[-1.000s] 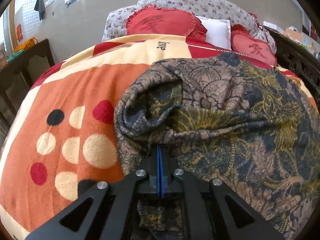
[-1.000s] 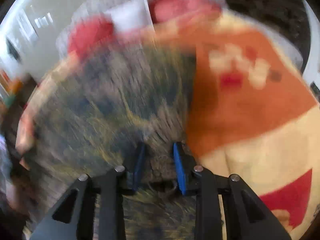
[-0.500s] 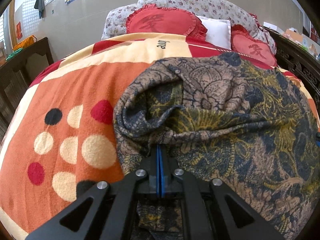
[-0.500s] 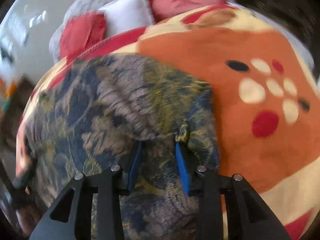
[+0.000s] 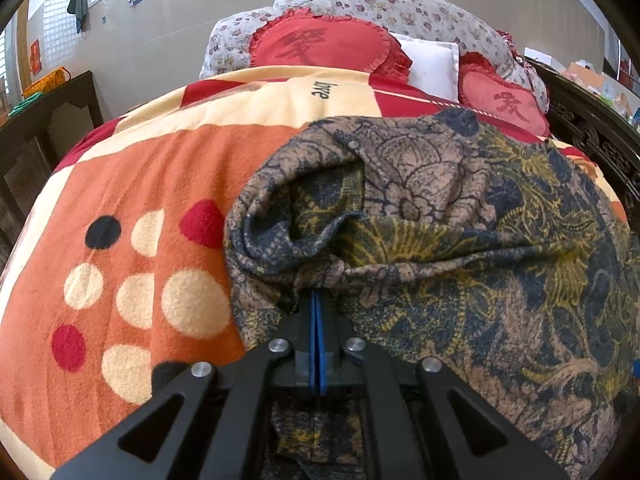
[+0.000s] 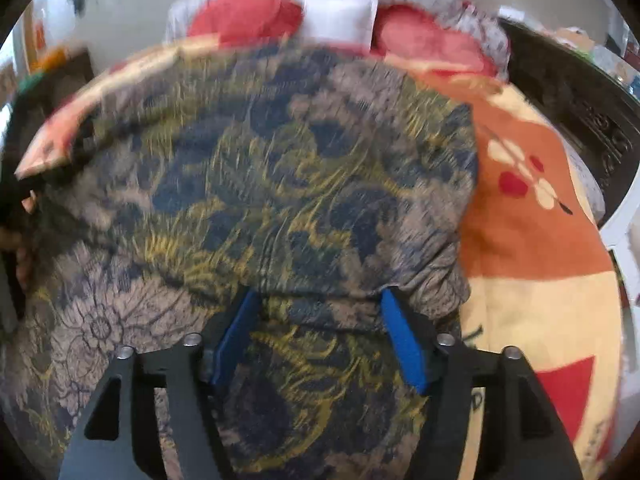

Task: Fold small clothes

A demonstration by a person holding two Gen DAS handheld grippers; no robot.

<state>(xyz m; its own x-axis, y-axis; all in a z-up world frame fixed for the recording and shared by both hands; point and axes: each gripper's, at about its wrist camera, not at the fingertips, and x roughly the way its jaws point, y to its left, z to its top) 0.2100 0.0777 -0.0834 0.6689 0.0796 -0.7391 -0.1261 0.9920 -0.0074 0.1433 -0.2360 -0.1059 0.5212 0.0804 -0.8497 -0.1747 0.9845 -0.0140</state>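
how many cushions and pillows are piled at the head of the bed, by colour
red heart-shaped cushions: 2 (one, one)
white pillow: 1
floral bolster behind them: 1
total: 4

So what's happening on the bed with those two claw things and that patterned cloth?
A person is folding a patterned garment on a bed covered by an orange spotted blanket, working a hand-held claw in each hand. The left claw is shut on a bunched edge of the garment. The right claw is opening, its blue pads apart with the cloth lying between them rather than pinched. The garment looks only partly folded.
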